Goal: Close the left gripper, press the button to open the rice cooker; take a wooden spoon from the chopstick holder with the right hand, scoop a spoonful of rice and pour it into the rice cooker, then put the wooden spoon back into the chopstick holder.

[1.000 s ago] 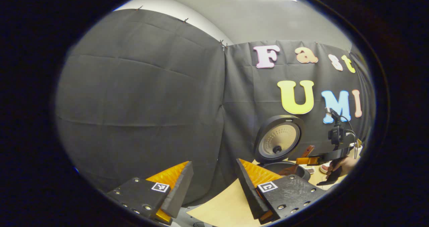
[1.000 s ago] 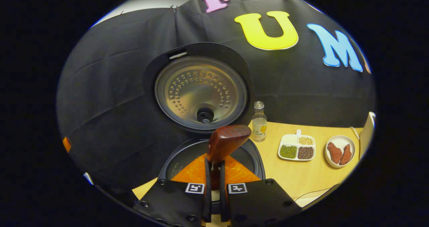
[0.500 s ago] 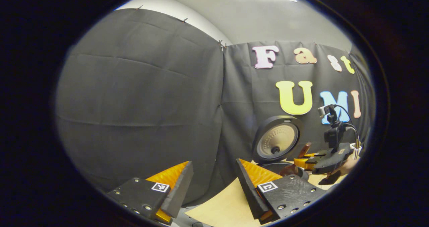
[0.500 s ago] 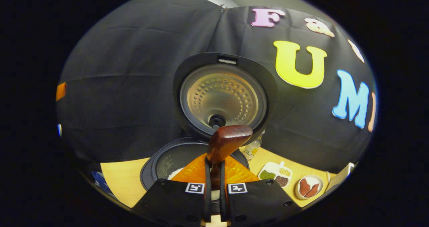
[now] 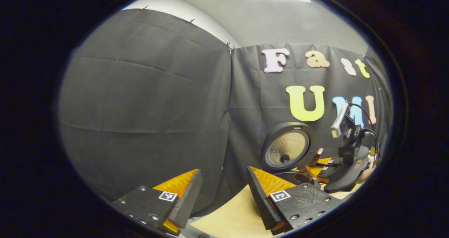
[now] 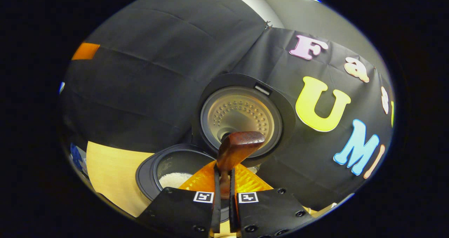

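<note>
Right gripper view: the right gripper (image 6: 223, 182) is closed on the handle of the wooden spoon (image 6: 234, 150), both fingers pressing its sides. The spoon rises from between the fingers, and its broad dark-red end stands above and ahead of them, tilted toward the right. Whether this end is the bowl cannot be told from this angle.

The rice cooker (image 6: 151, 171) stands on the pale wooden table (image 6: 108, 171) just beyond and to the left of the gripper. Its lid (image 6: 242, 117) is raised upright, with the perforated metal inner plate facing the camera. The spoon's upper end overlaps the lower edge of the lid in this view; contact cannot be judged. White rice (image 6: 174, 179) lies in the pot, below and left of the spoon.

Left gripper view: the left gripper (image 5: 224, 187) has its fingers spread wide apart, with nothing between them, at the near edge of the table (image 5: 228, 218). The cooker lid (image 5: 287, 146) stands open farther off at right. The right gripper (image 5: 324, 170) holds the spoon (image 5: 308, 167) just in front of that lid, above the pot rim, and the spoon's lower end appears to reach the pot opening. The left gripper is well apart from cooker and spoon.
</note>
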Demonstrator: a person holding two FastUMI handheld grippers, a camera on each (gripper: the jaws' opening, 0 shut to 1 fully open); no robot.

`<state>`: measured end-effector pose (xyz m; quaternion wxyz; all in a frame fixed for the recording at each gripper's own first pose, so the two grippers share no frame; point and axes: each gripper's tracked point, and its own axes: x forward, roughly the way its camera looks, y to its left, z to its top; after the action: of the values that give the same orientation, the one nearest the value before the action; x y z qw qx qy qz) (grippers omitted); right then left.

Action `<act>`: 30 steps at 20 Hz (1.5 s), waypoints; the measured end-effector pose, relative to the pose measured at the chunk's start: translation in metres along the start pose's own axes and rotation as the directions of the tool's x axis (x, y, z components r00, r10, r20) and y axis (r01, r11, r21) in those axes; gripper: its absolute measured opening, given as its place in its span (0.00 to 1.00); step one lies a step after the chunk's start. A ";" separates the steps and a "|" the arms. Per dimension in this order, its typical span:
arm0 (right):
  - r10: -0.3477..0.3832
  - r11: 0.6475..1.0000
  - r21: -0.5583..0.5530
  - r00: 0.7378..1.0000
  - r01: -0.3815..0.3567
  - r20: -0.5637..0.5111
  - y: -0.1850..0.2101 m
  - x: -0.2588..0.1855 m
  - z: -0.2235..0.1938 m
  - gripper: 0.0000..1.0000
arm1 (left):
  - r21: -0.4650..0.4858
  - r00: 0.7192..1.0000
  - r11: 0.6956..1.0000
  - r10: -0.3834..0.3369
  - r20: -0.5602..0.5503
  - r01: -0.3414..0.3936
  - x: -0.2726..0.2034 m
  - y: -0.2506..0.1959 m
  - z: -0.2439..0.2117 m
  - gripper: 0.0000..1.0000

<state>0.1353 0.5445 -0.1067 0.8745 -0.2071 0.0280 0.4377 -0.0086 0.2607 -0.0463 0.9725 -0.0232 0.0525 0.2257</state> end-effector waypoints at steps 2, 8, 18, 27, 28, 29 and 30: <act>0.016 0.989 0.148 1.000 -0.014 -0.012 -0.007 -0.005 0.000 0.12 | -0.001 1.000 1.000 -0.011 0.009 0.011 -0.001 -0.001 0.002 0.78; 0.062 0.842 0.536 0.998 -0.056 0.006 -0.035 -0.029 0.012 0.09 | 0.005 0.998 0.999 -0.052 0.024 0.052 -0.005 -0.010 0.012 0.78; -0.045 0.640 0.768 0.999 0.010 0.024 -0.103 -0.096 0.003 0.12 | 0.002 0.987 0.989 -0.151 0.055 0.151 0.002 -0.061 0.026 0.80; -0.184 0.639 0.751 0.981 0.168 -0.063 -0.167 -0.169 -0.042 0.11 | -0.010 0.969 0.972 -0.234 0.084 0.236 0.001 -0.088 0.031 0.78; -0.196 0.634 0.751 0.978 0.182 -0.071 -0.173 -0.176 -0.046 0.12 | -0.010 0.966 0.969 -0.244 0.087 0.245 0.001 -0.092 0.032 0.78; -0.210 0.629 0.752 0.974 0.198 -0.080 -0.179 -0.183 -0.051 0.12 | -0.008 0.964 0.967 -0.252 0.090 0.254 0.001 -0.095 0.033 0.78; -0.223 0.625 0.752 0.971 0.211 -0.087 -0.185 -0.191 -0.054 0.11 | -0.007 0.961 0.965 -0.261 0.093 0.262 0.000 -0.098 0.034 0.78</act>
<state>0.1683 0.2810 -0.0498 0.9273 0.1770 0.1762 0.2790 0.0382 0.1753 -0.0105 0.9949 -0.0290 0.0021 0.0966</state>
